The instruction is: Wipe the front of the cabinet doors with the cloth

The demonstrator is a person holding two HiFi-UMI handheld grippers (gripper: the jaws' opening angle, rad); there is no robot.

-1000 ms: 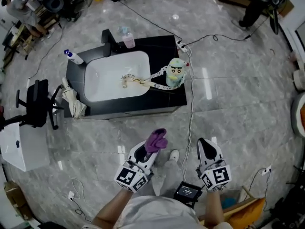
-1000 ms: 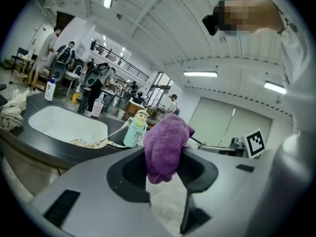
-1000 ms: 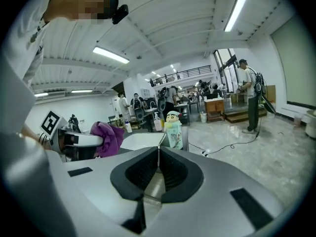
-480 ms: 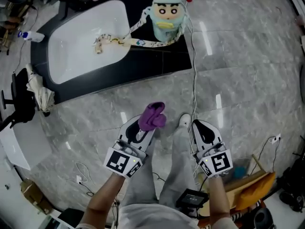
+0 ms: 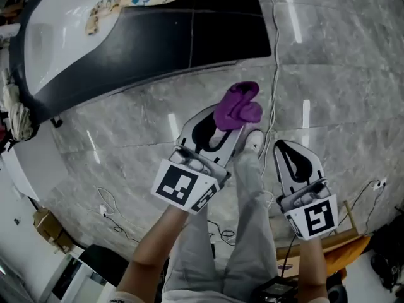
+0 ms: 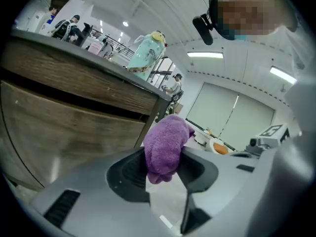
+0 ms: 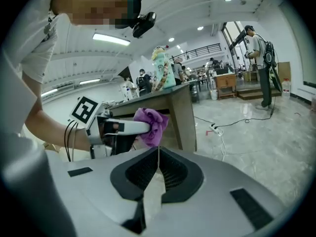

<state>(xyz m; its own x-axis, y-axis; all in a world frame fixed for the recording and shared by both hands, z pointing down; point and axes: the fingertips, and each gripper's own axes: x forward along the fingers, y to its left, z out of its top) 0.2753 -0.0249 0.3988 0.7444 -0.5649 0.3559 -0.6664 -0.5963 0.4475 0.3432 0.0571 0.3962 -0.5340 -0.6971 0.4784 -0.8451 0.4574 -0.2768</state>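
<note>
Before the cabinet doors (image 6: 64, 127), left gripper (image 5: 228, 130) fingers pinch the purple cloth (image 5: 238, 105), right gripper (image 5: 284, 147) fingers pressed together; should press cloth flat, overlapping strokes.

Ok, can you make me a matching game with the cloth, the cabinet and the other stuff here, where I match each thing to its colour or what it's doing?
Things:
1. cloth
2. right gripper
3. cabinet doors
4. sink

Match with:
A. brown wood
B. purple
C. white
D. shut, with nothing in it

Pairs: 1-B, 2-D, 3-A, 4-C
</note>
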